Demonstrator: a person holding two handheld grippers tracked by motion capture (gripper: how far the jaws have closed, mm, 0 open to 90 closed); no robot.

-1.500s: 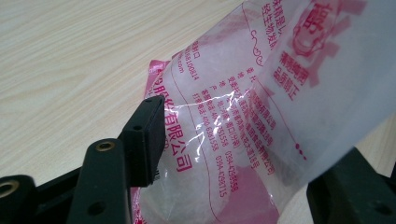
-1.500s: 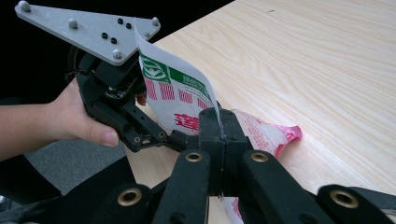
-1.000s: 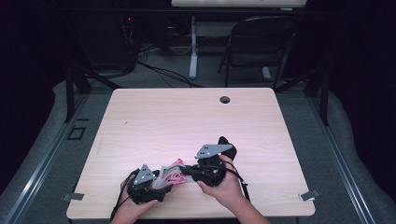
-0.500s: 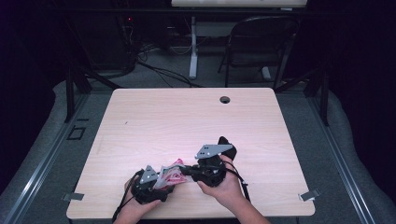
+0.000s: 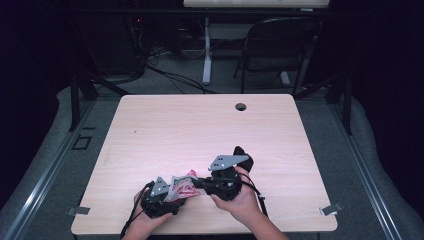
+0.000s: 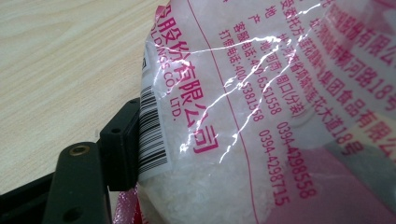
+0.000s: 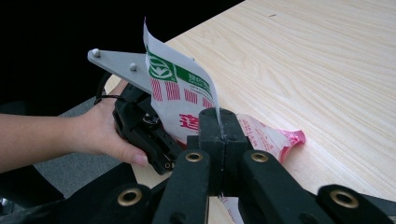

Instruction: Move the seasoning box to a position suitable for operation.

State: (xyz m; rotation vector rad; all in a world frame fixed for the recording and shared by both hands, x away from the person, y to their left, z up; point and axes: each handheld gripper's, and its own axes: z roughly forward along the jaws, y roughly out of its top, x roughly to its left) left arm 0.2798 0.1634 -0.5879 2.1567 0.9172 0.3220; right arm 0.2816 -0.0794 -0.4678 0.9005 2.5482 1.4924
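Mostly bare, the pale wood-grain table (image 5: pixel 150 130) leaves wide room toward its far edge and the round cable hole (image 5: pixel 241 106); all the work sits close to the near edge. Between the two grippers lies a crinkly clear plastic bag (image 5: pixel 181 184) printed in pink and green, packed with white grains, its barcode side up against the left gripper's camera. Right gripper (image 7: pixel 219 122): jaws clamped flat on the bag's upper flap, which stands up thin and creased above them. Left gripper (image 5: pixel 159 196): jaws have just been closing a little, one black pad touching the bag's barcode edge, the other hidden behind the plastic, so a firm hold cannot be told. Both hands rest low at the near edge, grippers angled toward each other.
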